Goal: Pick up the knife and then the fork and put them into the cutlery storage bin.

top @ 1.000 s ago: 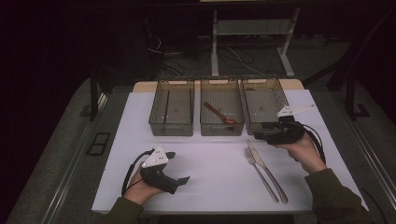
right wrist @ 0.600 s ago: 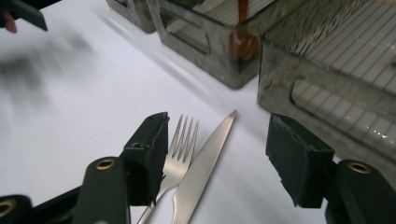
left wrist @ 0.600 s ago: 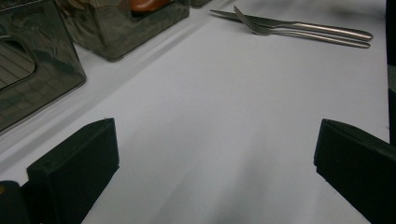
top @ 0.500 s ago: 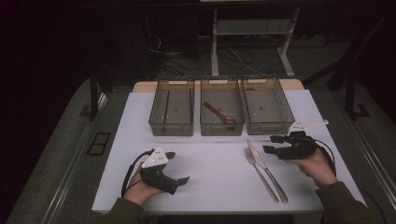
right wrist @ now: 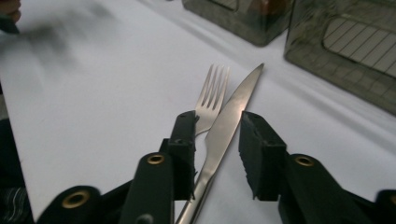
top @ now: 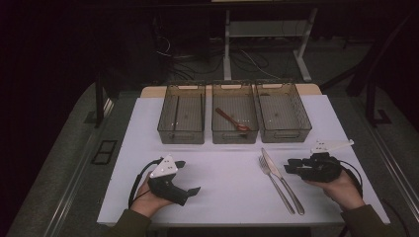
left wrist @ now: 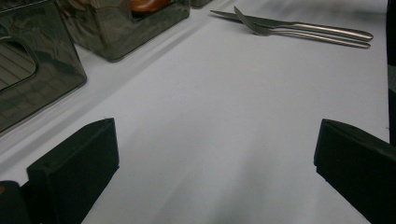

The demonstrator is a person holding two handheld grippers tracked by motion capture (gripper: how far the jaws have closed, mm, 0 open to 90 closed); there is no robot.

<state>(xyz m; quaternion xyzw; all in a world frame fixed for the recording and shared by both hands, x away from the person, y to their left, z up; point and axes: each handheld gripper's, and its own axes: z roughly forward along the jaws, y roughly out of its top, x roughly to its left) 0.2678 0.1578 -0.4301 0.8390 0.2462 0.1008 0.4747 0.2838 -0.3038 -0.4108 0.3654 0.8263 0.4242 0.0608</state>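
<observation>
My right gripper (top: 291,167) sat low over the white table (top: 222,173), just right of the knife (top: 282,178) and fork (top: 276,185), which lay side by side, touching, in front of the right-hand bin (top: 282,112). In the right gripper view the knife (right wrist: 224,126) ran up between my jaws, with the fork (right wrist: 211,95) partly behind the left one. The jaws had just been closing; gaps showed on both sides of the blade, so nothing was clamped. My left gripper (top: 190,177) rested on the table near its front edge, well apart from the cutlery, jaws spread wide over bare surface in its own view. A red spoon (top: 231,119) lay in the middle bin (top: 234,113); the left bin (top: 182,113) stood beside it.
</observation>
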